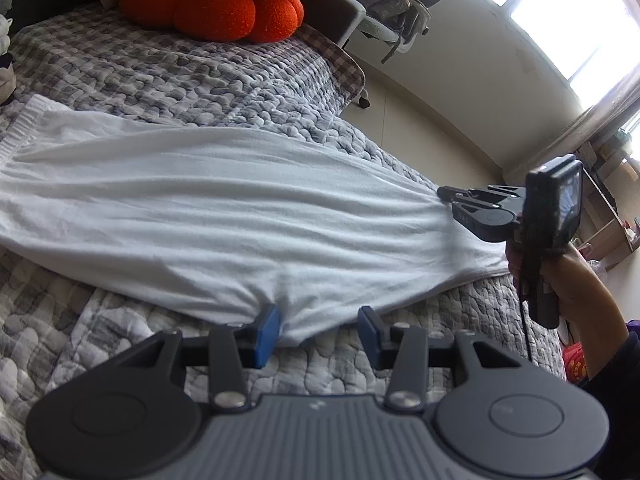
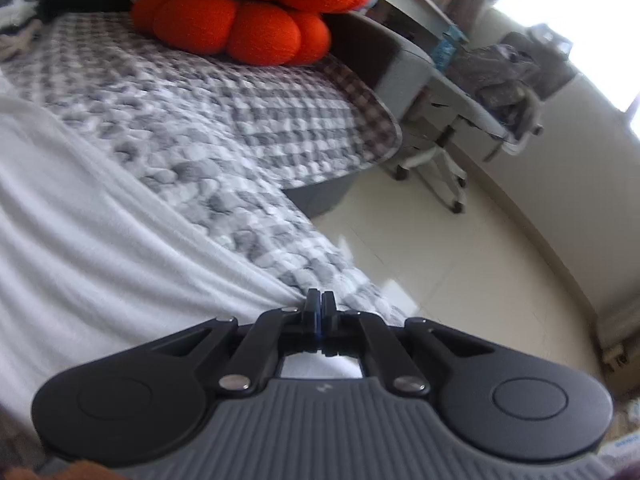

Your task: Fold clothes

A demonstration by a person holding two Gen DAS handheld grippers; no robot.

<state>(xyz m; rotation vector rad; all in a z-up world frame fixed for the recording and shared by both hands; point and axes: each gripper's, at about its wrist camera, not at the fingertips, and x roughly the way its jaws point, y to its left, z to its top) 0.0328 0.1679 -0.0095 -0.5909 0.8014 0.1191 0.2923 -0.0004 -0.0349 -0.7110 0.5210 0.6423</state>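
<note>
White garment [image 1: 208, 208] — no readable writing | right gripper [image 2: 319, 300] pinching it

So there's a bed [image 1: 168, 76] under a puffy grey-and-white checked quilt [image 2: 224, 120], with a big knobbly orange cushion [image 1: 224, 4] sitting at the far end. Past the bed's corner, an office chair on casters [image 2: 436, 152] has some grey clothing heaped on it [image 2: 504, 76]. Pale tiled floor [image 2: 460, 272], bright window [image 1: 560, 8], and a wooden shelf unit [image 1: 612, 216] off to the side.
</note>
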